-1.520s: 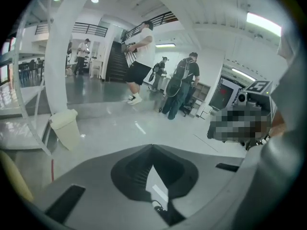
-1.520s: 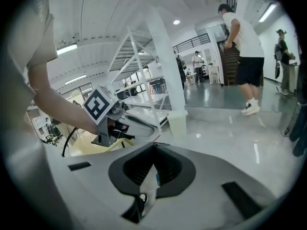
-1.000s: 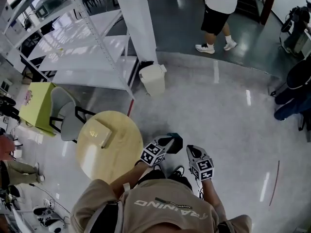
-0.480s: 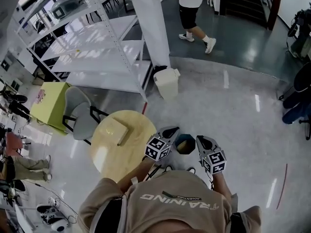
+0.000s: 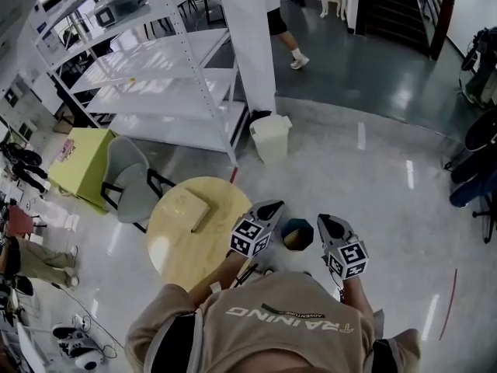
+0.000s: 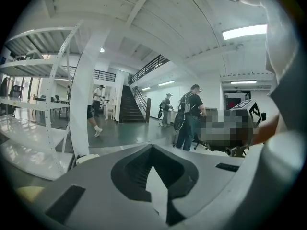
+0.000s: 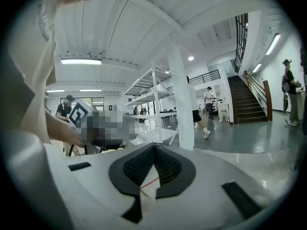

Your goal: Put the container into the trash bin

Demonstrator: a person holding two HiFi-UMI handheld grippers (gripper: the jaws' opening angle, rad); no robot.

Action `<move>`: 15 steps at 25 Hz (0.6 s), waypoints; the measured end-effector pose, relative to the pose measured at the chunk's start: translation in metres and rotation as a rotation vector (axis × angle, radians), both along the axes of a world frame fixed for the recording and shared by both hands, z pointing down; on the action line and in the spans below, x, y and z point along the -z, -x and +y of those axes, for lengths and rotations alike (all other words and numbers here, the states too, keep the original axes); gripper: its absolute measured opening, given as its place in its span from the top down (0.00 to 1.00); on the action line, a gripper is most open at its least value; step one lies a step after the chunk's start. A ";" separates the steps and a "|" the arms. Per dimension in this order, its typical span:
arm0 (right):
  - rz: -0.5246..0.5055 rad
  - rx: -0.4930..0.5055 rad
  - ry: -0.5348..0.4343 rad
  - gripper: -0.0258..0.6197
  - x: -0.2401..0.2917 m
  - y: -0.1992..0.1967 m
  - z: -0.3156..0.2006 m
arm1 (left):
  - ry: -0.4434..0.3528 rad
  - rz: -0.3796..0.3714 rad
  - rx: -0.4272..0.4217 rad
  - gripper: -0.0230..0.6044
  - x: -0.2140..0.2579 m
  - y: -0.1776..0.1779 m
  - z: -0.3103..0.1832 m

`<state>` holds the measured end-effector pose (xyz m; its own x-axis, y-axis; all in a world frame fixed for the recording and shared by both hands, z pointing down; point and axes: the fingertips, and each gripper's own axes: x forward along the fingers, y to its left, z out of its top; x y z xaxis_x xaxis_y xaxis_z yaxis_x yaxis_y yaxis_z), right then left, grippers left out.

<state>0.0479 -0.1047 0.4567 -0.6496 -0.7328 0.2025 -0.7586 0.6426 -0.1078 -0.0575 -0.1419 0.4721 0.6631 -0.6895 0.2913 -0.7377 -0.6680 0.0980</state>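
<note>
- Step in hand: carry phase, I'd say. The container is up off the floor, wedged btwn your left claw and right claw, beside the round surface, not on it.
- Both claws are pinched together with nothing in their own jaws. The container looks squeezed btwn the two claws, side against side.
- The trash bin is well apart, ahead at the pillar's foot.
- Next: walk fwd w/ even inward squeeze, get over the bin top, then part hands.
- Only the head view shows the container and bin together. The gripper views show the jaws, not the container.
</note>
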 end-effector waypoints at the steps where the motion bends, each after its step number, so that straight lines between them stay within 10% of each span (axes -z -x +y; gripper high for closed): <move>1: -0.008 -0.002 -0.006 0.96 0.004 0.000 -0.001 | 0.002 0.000 -0.003 0.95 0.000 0.000 -0.001; 15: -0.002 -0.076 -0.015 0.96 0.006 -0.014 -0.005 | 0.002 0.003 -0.058 0.95 -0.005 -0.015 -0.012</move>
